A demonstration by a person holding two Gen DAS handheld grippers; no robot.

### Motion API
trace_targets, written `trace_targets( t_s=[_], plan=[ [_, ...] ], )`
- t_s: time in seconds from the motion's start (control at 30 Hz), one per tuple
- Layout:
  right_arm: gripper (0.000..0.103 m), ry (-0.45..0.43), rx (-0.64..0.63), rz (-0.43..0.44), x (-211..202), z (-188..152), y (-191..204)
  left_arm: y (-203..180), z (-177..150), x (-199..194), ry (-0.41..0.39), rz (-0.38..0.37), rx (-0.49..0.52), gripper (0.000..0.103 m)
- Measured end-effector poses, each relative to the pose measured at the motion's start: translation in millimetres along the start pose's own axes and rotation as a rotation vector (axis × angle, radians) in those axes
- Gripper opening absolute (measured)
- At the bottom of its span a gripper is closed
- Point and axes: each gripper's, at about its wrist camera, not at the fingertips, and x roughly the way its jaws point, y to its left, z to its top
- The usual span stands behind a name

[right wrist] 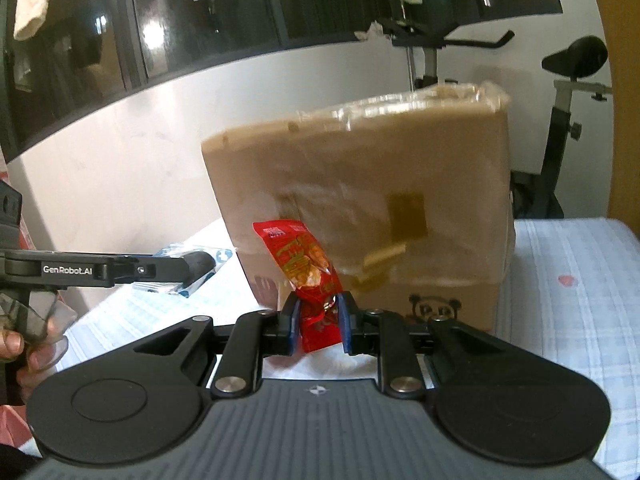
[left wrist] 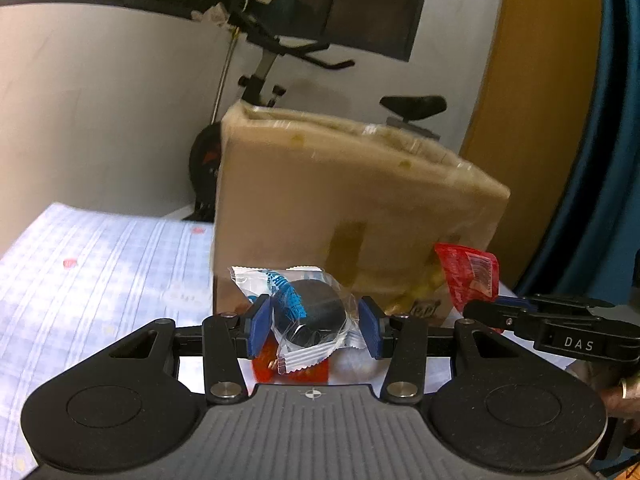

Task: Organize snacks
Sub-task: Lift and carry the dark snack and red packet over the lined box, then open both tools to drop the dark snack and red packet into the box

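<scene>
Two grippers up, two snacks in the air, one box ahead of you. Your left gripper (left wrist: pixel 316 322) has its blue pads (left wrist: pixel 258 326) pressed on either side of a clear wrapper with blue print, a round dark cookie (left wrist: pixel 320 308) inside; that is one cookie pack, held just in front of the cardboard box (left wrist: pixel 340 200). Below that pack, nearer you than the box, one orange-red packet (left wrist: pixel 298 372) lies on the checked cloth (left wrist: pixel 100 260).

Your right gripper (right wrist: pixel 319 322) has its jaws pinched narrow on a red packet (right wrist: pixel 308 264), which stands up from the pads and tilts left against the front face of the box. From the left wrist view that same red packet pokes up at the box's lower right corner, your right gripper's finger reaching in from the side.

The box stands upright on the cloth, its top wrapped in clear tape, one brownish tape strip on its front and a small panda print near its base. Behind the box, one exercise bike (right wrist: pixel 560 80) stands against the white wall.
</scene>
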Motion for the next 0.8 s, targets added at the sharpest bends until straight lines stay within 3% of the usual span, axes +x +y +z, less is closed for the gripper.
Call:
trace_targets(
  t_s=[0.43,0.8],
  plan=[
    [0.021,-0.165,0.033,0.037,-28.6,54.8,-0.5,-24.2,60.5,-17.4,-0.156,-0.053,0.065,0.050],
    [0.021,-0.246,0.058,0.018,-22.8,125.2,-19.5,-32.4,124.2,31.8,-0.184,-0.091,0.081,0.050]
  ],
)
